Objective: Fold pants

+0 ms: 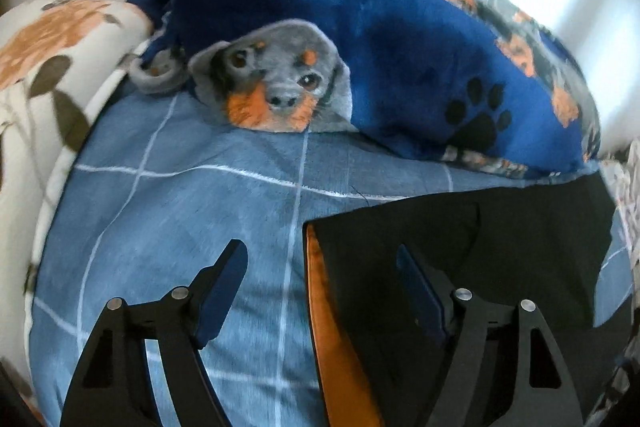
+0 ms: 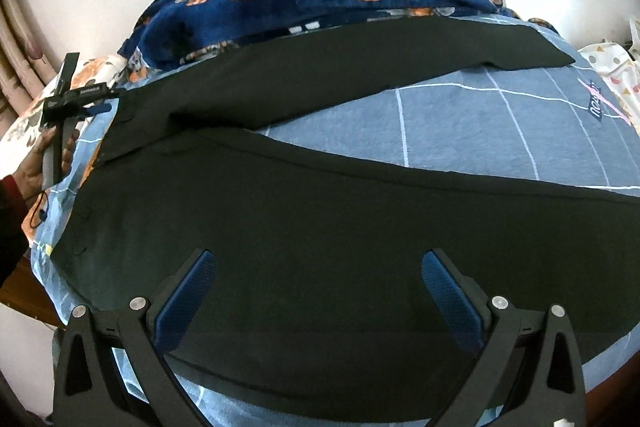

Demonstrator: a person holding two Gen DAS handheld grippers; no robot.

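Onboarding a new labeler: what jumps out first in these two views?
The black pants spread wide across the blue checked bedsheet, legs splayed apart. Behind them, a navy dog-print blanket heaped against the wall, a puppy face staring out. Both the left gripper and right gripper hover open over the fabric.

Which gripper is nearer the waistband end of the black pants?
Left. The left gripper straddles the pants' waistband edge, fingers open, one over the blue bedsheet. The right gripper hovers open over the near leg, farther along.
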